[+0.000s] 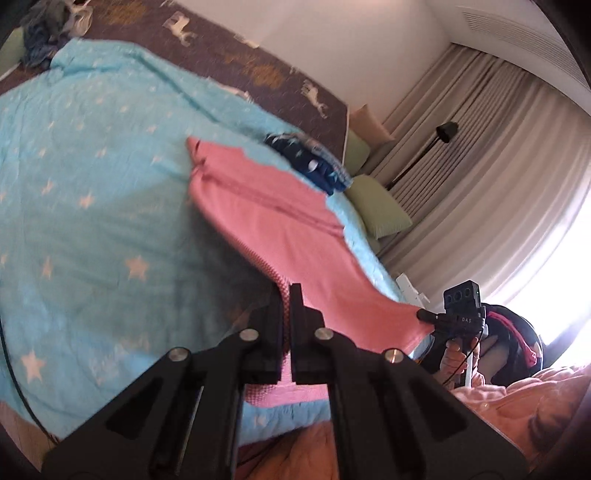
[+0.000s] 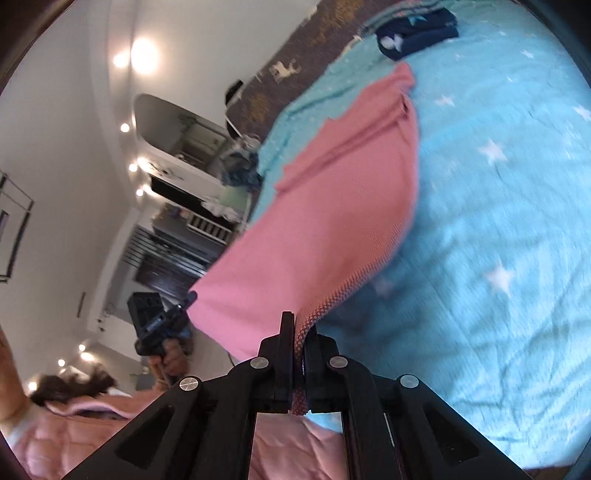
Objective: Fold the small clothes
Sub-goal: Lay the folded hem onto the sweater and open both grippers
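So both grippers are clamped on the pink knit garment (image 1: 280, 229): left gripper (image 1: 285, 295) on one near corner of the ribbed hem, right gripper (image 2: 300, 325) on the other. Garment hangs lifted off the near edge of the bed, far end dragging on the star-print turquoise blanket (image 1: 74, 177). Fabric looks light, soft, floppy, so it'll sag btwn grips; hem corners are the right hold pts. Navy folded clothes (image 1: 314, 166) sit just past its far end and could snag. Green pillow (image 1: 380, 210) at bed's edge, clothes pile (image 1: 48, 26) at far corner, both clear.
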{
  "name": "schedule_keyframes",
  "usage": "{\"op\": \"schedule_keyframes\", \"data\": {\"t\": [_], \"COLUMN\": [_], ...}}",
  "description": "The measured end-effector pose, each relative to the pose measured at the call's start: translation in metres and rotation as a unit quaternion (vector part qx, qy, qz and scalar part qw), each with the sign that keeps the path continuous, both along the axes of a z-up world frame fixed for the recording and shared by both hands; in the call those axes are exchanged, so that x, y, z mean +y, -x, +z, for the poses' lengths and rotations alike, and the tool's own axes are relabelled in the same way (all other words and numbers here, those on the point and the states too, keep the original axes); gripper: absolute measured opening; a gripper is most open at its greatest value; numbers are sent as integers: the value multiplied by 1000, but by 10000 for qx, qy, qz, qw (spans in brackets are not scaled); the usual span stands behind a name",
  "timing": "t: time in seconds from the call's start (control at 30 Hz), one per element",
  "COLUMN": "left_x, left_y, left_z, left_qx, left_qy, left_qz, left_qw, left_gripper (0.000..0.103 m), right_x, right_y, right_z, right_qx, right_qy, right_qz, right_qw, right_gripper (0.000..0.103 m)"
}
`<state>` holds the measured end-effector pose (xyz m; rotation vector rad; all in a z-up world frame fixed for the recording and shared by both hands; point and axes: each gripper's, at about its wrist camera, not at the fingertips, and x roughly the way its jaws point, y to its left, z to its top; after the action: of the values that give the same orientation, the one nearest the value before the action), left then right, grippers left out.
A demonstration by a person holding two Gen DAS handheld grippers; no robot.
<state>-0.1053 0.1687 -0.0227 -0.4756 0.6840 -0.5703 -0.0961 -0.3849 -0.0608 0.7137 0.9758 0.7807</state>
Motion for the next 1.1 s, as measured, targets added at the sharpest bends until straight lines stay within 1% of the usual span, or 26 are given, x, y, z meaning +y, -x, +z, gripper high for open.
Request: {"op": "schedule_keyframes", "data": {"t": [0.13, 0.23, 0.3, 0.47, 0.57, 0.6, 0.7, 0.73, 0.8, 0.83, 0.87, 0.9, 0.93, 0.97, 1.0, 1.03, 1.07, 1.1], "left_x": [2, 6, 5, -4, -10, -12, -15, -17, -19, -21, -22, -22, -21, -19, -18, -16, -14, -12], "left_y": [-20, -47, -63, -121, -164, -175, -224, -247, -276, -296, -313, -331, -353, -367, -377, -384, -385, -383], "left_z": [17, 25, 31, 48, 59, 58, 58, 54, 46, 37, 28, 14, -7, -27, -38, -54, -63, -67], "left_qx": [-329, -453, -514, -580, -575, -547, -314, -215, -55, 26, 133, 313, 633, 945, 1153, 1424, 1534, 1537], "left_qy": [117, 312, 367, 215, 138, 115, 131, 114, 197, 193, 200, 197, 127, 91, 59, 10, 18, 75], "left_qz": [79, 205, 214, 207, 229, 258, 344, 424, 440, 474, 548, 662, 836, 992, 1096, 1230, 1283, 1263], "left_qw": [9994, 9983, 9978, 9979, 9980, 9981, 9988, 9988, 9988, 9987, 9982, 9971, 9944, 9905, 9873, 9821, 9798, 9800], "left_gripper": [3, 3, 3, 3, 3, 3, 3, 3, 3, 3, 3, 3, 3, 3, 3, 3, 3, 4], "right_x": [-2, -2, -8, -12, -10, -11, -11, -11, -10, -9, -9, -10, -11, -14, -16, -17, -18, -20], "right_y": [-19, -35, -52, -117, -160, -174, -220, -238, -269, -280, -300, -314, -329, -347, -357, -366, -373, -375], "right_z": [24, 40, 48, 66, 76, 77, 78, 76, 68, 65, 57, 50, 40, 23, 11, -4, -20, -28], "right_qx": [-319, -521, -542, -620, -679, -671, -584, -541, -455, -420, -349, -269, -130, 129, 326, 574, 885, 1029], "right_qy": [-56, -86, -138, 17, 113, 167, 215, 191, 199, 198, 189, 199, 247, 485, 684, 906, 1071, 1055], "right_qz": [-76, -138, -251, -430, -539, -610, -804, -843, -932, -967, -1032, -1114, -1276, -1592, -1771, -1897, -1929, -1915], "right_qw": [9994, 9985, 9981, 9971, 9962, 9957, 9948, 9948, 9944, 9942, 9939, 9932, 9914, 9860, 9813, 9760, 9713, 9704], "right_gripper": [5, 5, 5, 5, 5, 5, 5, 5, 5, 6, 7, 10, 22, 30, 38, 38, 38, 38]}}
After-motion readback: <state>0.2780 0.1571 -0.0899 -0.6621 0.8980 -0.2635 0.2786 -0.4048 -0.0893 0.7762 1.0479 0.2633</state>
